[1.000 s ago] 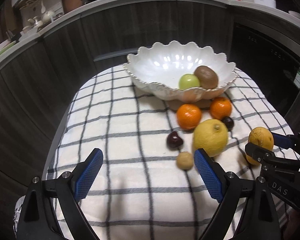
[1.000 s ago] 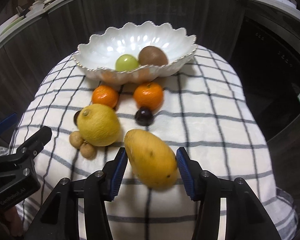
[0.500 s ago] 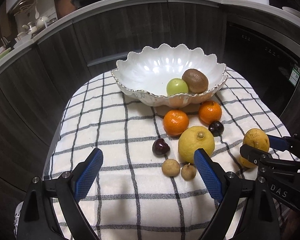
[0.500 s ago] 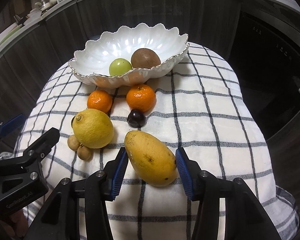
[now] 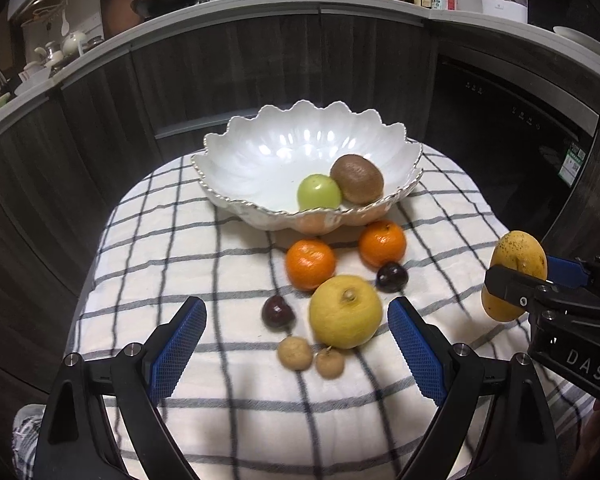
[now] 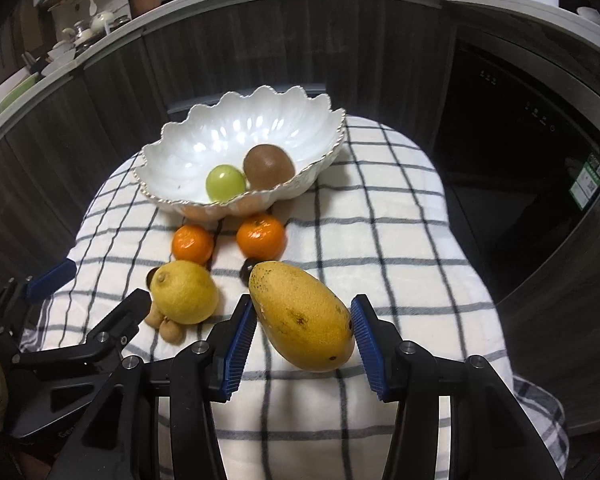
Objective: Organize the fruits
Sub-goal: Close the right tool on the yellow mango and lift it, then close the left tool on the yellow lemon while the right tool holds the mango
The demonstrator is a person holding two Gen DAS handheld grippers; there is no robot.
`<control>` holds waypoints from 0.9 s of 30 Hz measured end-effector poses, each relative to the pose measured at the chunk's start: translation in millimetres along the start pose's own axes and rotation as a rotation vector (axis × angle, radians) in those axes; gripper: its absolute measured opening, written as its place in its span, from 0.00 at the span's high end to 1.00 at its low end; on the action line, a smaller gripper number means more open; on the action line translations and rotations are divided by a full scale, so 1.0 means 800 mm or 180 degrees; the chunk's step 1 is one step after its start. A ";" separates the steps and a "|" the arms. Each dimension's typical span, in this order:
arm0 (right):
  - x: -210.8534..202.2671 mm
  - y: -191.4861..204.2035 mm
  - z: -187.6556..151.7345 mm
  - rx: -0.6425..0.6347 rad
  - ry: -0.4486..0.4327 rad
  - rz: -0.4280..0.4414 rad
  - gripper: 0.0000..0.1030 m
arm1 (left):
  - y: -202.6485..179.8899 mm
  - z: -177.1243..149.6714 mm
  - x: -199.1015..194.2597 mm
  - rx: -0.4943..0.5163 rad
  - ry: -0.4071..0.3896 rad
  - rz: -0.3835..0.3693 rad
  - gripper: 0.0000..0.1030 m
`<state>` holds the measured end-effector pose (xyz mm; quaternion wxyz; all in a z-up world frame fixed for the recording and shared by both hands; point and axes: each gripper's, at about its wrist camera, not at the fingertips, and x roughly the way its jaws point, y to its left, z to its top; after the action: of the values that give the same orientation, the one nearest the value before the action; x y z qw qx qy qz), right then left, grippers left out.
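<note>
mango [image 6: 303, 320] lifted off the cloth since earlier, clamped in right tongs [image 6: 303, 334]. left tongs [image 5: 296, 340] wide, empty. bowl [image 5: 236, 168] at 12 o'clock holds kiwi, green fruit; oranges, lemon [image 5: 345, 311], cherries, longans still on tabletop.

One scalloped white bowl [image 5: 260, 168]. One kiwi [image 5: 356, 179]. One green grape [image 5: 319, 192]. Two mandarins [image 5: 310, 264] [image 5: 382, 243]. One lemon [image 5: 345, 311]. One mango [image 6: 301, 320]. Two dark cherries [image 5: 277, 311] [image 5: 391, 277]. Two longans [image 5: 295, 353] [image 5: 329, 363]. One checked cloth [image 5: 172, 264].
</note>
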<state>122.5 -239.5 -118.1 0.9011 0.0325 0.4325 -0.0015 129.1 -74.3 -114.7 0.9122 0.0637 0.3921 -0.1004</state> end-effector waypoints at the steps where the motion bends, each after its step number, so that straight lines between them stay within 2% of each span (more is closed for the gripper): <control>1: 0.001 -0.004 0.001 0.0007 -0.0002 -0.0018 0.52 | -0.002 0.002 0.002 -0.0009 -0.0002 -0.0010 0.10; 12: 0.011 -0.026 0.011 0.0104 -0.0038 -0.0086 0.52 | -0.028 0.006 0.037 0.0025 0.0118 -0.0075 0.11; 14: 0.014 -0.026 0.011 0.0101 -0.0031 -0.0076 0.52 | -0.032 0.004 0.044 0.0041 0.0154 -0.0071 0.15; 19: 0.024 -0.027 0.011 0.0112 0.0001 -0.0070 0.52 | -0.035 0.002 0.060 0.0040 0.0241 -0.0068 0.31; 27: 0.031 -0.029 0.011 0.0117 0.0033 -0.0068 0.52 | -0.043 -0.001 0.076 0.0100 0.0343 -0.0084 0.44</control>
<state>144.0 -262.8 -133.4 0.8980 0.0444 0.4373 -0.0189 161.4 -115.3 -160.4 0.8873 0.0781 0.4398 -0.1149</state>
